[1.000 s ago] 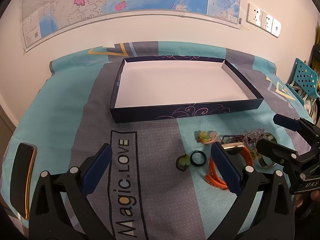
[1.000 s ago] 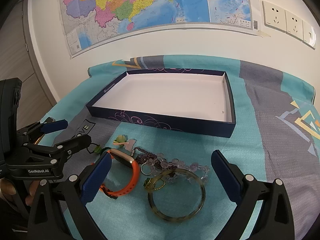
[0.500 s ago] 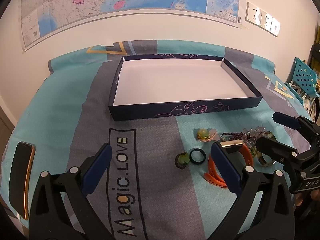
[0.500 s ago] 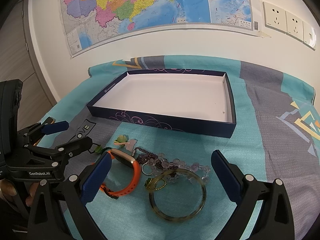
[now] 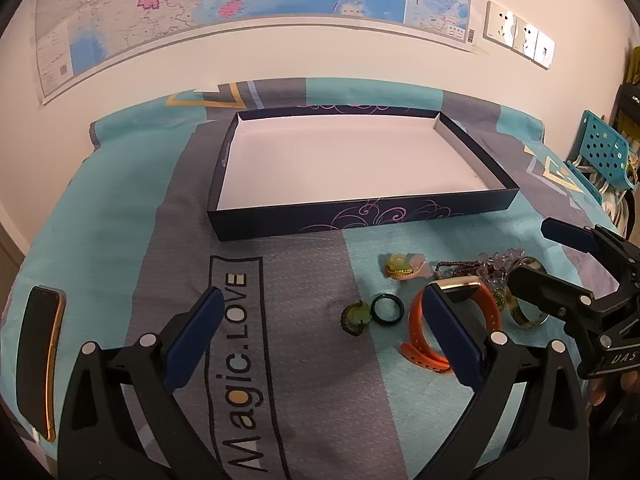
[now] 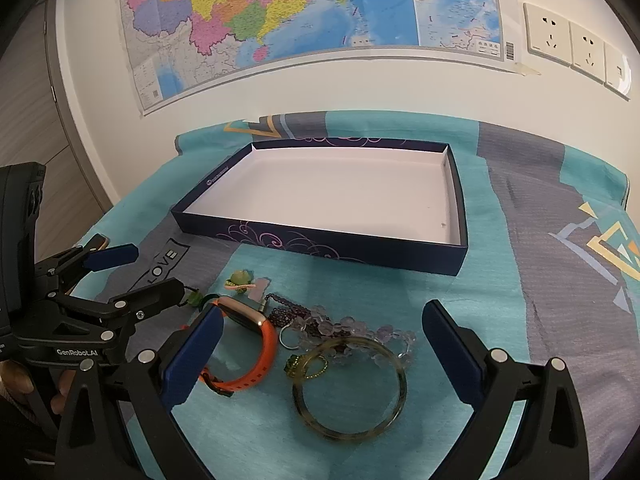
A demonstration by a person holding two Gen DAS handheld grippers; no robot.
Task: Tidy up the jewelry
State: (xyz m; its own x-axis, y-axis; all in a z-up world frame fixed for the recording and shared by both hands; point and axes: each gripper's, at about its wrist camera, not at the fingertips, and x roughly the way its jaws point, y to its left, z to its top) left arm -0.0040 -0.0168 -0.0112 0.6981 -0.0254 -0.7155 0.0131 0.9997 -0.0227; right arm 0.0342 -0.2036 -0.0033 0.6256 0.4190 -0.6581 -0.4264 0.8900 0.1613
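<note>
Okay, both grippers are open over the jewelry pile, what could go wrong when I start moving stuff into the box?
1. The clear bead strand lies tangled with the bangle and small silver ring; lifting one may drag the others.
2. The dark ring lies flat on the cloth, so the left gripper may pinch fabric instead.
3. The two grippers are close; the right gripper could bump the left over the orange band.

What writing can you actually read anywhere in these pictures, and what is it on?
"Magic.LOVE": printed on the bedspread.
"GenRobot.AI": on the left gripper body.
"DAS", cut off: on the right gripper body.
Wall map labels and legend: too small to read.
Logo on the box rim: too small to read.
</note>
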